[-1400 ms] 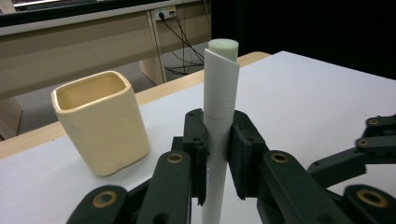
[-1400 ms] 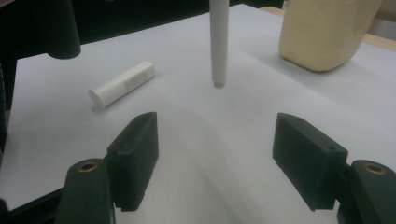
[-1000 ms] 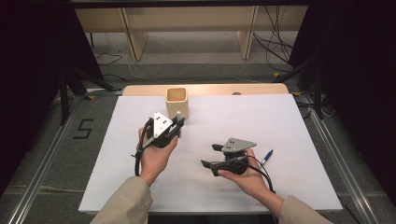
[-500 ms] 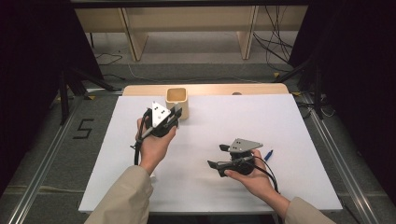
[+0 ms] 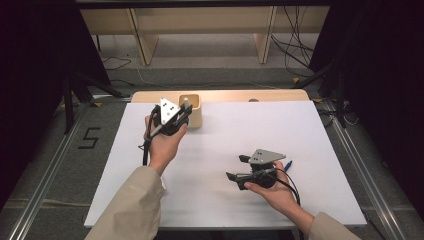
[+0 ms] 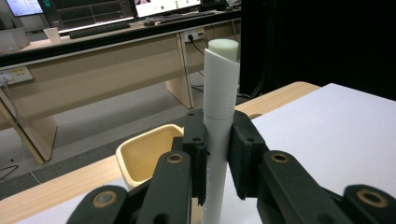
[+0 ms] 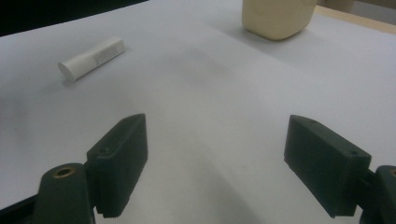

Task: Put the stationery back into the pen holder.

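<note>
My left gripper [image 5: 184, 114] is shut on a white tube [image 5: 186, 103] and holds it upright just left of a cream square cup [image 5: 194, 114] at the table's far edge. In the left gripper view the tube [image 6: 222, 88] stands between the pads of the gripper [image 6: 219, 140], with the cup [image 6: 140, 156] behind it to the left. Near the front right of the table my right gripper [image 5: 236, 167] points left, open with nothing between its pads. In the right gripper view the gripper [image 7: 224, 154] faces bare table, with a second white tube [image 7: 91, 58] lying beyond it and the cup [image 7: 277, 17] farther off.
A white board [image 5: 310, 125] covers the table, with a strip of wooden tabletop [image 5: 260, 95] along its far edge. A blue pen [image 5: 289, 164] lies just right of my right gripper. Wooden desk legs and cables are on the floor beyond the table.
My left hand has carried the white tube up and away from the person, ending beside the cup. The right hand has stayed almost where it was.
</note>
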Demonstrator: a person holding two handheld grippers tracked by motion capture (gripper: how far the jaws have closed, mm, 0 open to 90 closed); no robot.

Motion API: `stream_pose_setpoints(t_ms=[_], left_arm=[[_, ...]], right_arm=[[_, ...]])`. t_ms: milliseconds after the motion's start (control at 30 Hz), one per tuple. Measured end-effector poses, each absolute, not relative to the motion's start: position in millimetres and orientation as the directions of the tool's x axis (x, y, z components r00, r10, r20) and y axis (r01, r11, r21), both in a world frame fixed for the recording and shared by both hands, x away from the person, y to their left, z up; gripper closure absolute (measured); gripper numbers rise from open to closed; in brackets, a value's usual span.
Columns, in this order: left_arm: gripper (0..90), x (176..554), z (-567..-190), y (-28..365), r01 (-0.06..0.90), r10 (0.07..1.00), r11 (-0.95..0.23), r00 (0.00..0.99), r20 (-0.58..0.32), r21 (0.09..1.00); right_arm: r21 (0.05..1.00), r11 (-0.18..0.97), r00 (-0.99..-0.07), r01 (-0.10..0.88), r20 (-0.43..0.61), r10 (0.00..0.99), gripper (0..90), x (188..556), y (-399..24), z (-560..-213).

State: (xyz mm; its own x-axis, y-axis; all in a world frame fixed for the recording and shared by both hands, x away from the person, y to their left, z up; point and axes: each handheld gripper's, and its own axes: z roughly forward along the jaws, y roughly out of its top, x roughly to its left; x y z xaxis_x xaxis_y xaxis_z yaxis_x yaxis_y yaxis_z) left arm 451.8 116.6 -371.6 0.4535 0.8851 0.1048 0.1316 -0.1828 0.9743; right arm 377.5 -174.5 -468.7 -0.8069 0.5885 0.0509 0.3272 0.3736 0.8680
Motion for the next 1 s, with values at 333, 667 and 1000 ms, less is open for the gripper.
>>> stream_pose_setpoints(t_ms=[333,667,1000], left_arm=[[78.6,466,-360,121,0.121,0.891,-0.191,0.437,0.121,0.974],[78.6,480,-354,123,0.100,0.897,-0.198,0.420,0.139,0.975],[78.6,494,-349,125,0.094,0.902,-0.194,0.408,0.140,0.976]], right_arm=[[0.870,0.370,-0.802,0.327,0.049,0.595,22.2,378,-177,-470],[0.863,0.381,-0.801,0.333,0.046,0.596,22.2,379,-179,-471],[0.871,0.362,-0.800,0.332,0.056,0.598,22.0,378,-180,-471]])
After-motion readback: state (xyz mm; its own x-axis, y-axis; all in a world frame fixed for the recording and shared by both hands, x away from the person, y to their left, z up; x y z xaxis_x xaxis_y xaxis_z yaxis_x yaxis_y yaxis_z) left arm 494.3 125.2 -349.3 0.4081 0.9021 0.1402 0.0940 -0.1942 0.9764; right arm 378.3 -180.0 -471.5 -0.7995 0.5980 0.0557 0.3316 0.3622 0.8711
